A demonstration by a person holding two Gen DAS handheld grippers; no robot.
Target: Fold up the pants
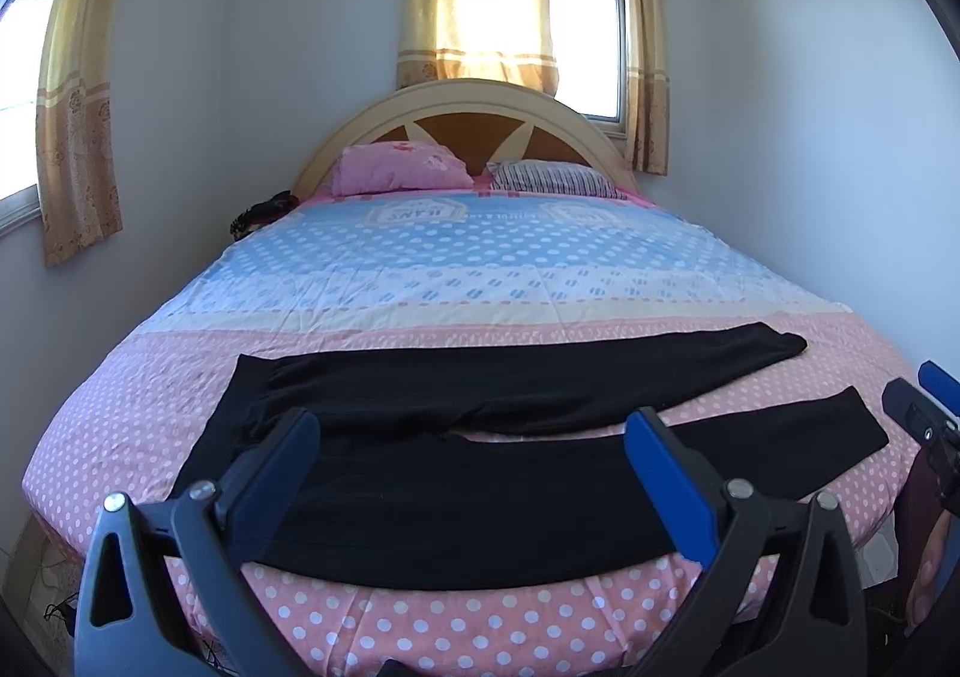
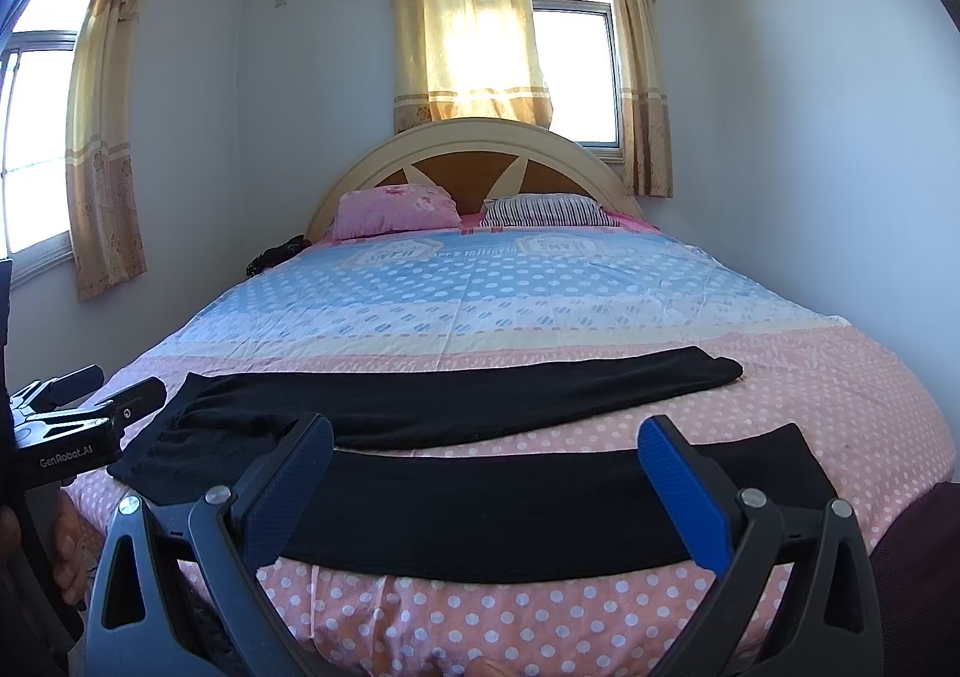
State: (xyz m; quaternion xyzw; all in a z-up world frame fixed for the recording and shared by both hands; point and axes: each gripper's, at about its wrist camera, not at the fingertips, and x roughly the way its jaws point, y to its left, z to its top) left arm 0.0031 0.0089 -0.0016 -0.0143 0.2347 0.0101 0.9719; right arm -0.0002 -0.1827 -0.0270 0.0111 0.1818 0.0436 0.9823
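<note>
Black pants (image 1: 468,473) lie flat across the foot of the bed, waist to the left, both legs running right and spread apart; they also show in the right wrist view (image 2: 480,503). My left gripper (image 1: 474,425) is open and empty, held above the near leg close to the waist. My right gripper (image 2: 486,431) is open and empty, held above the near leg further right. The right gripper's tip shows at the left wrist view's right edge (image 1: 924,407). The left gripper shows at the right wrist view's left edge (image 2: 72,413).
The bed (image 1: 480,269) has a pink and blue dotted cover and fills the room between white walls. Two pillows (image 1: 402,170) lie by the wooden headboard (image 1: 468,107). A dark bundle (image 1: 264,212) sits at the bed's far left side. Curtained windows are behind.
</note>
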